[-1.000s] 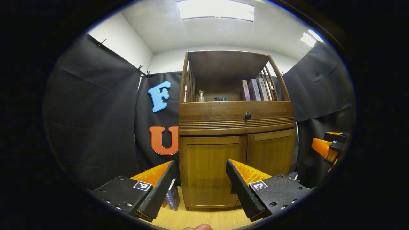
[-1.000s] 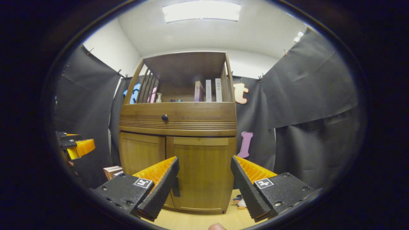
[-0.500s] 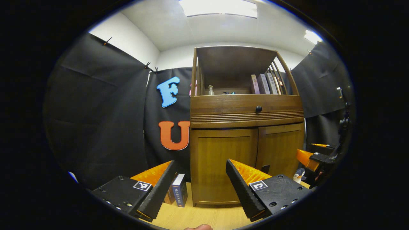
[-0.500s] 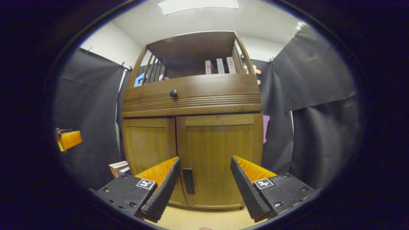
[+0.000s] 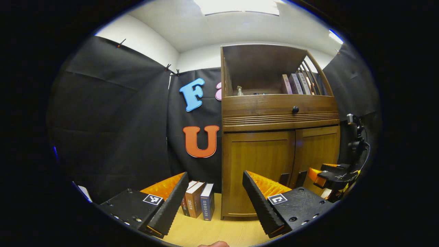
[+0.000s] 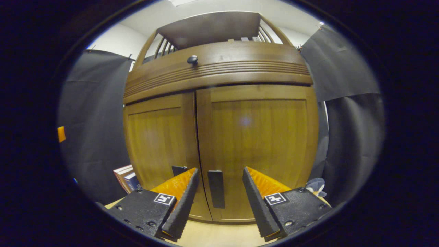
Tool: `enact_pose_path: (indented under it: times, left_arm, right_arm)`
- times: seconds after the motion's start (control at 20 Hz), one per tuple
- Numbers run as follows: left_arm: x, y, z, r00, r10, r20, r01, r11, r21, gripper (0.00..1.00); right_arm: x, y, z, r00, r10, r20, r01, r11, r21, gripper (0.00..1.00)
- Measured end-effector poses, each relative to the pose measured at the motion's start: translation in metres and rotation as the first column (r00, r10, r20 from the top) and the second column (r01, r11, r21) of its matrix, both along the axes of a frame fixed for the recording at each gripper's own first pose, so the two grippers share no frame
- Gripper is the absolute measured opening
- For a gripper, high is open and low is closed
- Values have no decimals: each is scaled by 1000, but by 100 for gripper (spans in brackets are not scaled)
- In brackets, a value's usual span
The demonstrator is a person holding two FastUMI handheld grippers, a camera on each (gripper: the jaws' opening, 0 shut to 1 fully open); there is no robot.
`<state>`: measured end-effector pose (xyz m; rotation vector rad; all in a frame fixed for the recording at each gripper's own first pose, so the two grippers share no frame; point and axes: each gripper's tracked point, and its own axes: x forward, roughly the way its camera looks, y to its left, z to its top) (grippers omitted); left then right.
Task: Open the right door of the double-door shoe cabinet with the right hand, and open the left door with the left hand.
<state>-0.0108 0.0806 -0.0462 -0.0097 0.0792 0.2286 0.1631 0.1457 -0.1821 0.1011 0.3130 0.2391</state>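
The wooden shoe cabinet stands with both lower doors shut. In the right gripper view the right door looms close, and its dark vertical handle appears between the fingers of my open right gripper, a little beyond the tips. The left door has its own handle just behind my left finger. In the left gripper view my left gripper is open, some way off from the left door. The right gripper hangs near the door handles.
Several books stand on the wooden floor left of the cabinet, also books. A drawer with a round knob juts out above the doors. The open top shelf holds books and a bottle. Black cloth hangs on both sides.
My right gripper has moved in close and lower, so the right door's handle now sits between its fingers. The left gripper has swung leftward; the cabinet has slid right in its view.
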Motion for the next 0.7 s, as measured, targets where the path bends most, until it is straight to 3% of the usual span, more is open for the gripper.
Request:
enact_pose_path:
  times: [0.15, 0.2, 0.25, 0.35, 0.4, 0.5, 0.65, 0.7]
  left_arm:
    - [-2, 11, -2, 1000, 16, -5, -16, 1000, 4, 95]
    - [-3, 13, -3, 1000, 20, -6, -20, 1000, 7, 100]
    - [-4, 15, -4, 1000, 22, -9, -22, 1000, 9, 95]
    - [-4, 17, -7, 1000, 23, -16, -23, 1000, 8, 100]
    - [-4, 17, -8, 1000, 22, -18, -22, 1000, 7, 95]
    - [-4, 16, -9, 1000, 15, -21, -15, 1000, 1, 95]
    - [-6, 11, -8, 1000, -1, -18, 1, 1000, 3, 95]
    - [-6, 10, -8, 1000, -2, -17, 2, 1000, 7, 100]
  right_arm:
    - [15, 6, -26, 998, -22, -66, 20, 999, -32, 74]
    - [19, 7, -32, 996, -24, -81, 21, 999, -35, 70]
    - [19, 8, -36, 995, -27, -92, 24, 999, -39, 67]
    - [27, 13, -43, 994, -20, -108, 16, 999, -34, 61]
    - [28, 17, -44, 995, -16, -102, 14, 1000, -25, 57]
    - [30, 17, -50, 993, -30, -110, 25, 998, -50, 50]
    - [38, 21, -65, 987, -37, -155, 29, 998, -55, 46]
    - [39, 22, -67, 985, -36, -169, 28, 998, -53, 45]
